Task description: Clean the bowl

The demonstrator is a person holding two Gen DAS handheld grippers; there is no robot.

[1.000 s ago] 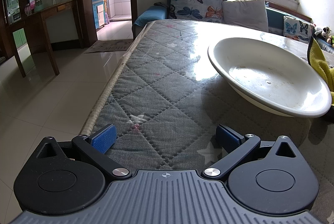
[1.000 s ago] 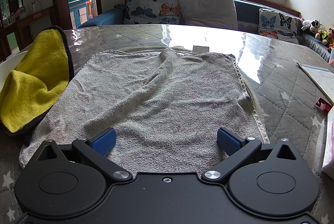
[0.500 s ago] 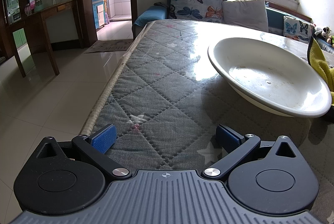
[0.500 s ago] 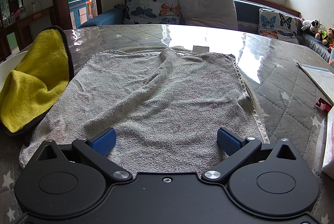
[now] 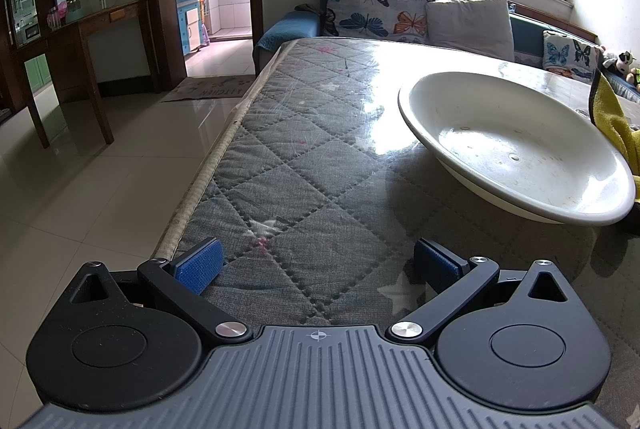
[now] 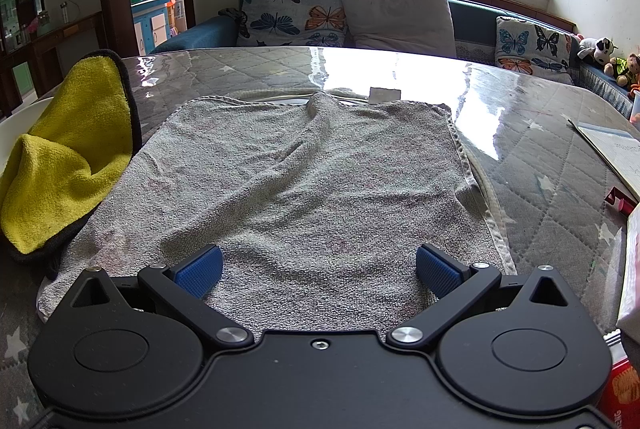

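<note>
Left gripper point(image 5: 318, 263) wide open, empty, short of white bowl point(image 5: 516, 145), right gripper point(image 6: 318, 269) wide open over grey towel point(image 6: 304, 181)

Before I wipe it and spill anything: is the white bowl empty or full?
Empty: the white bowl shows its bare glossy bottom with only small dried specks.

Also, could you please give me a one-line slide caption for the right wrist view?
Open right tool poised over a grey towel, yellow cloth at its left.
</note>
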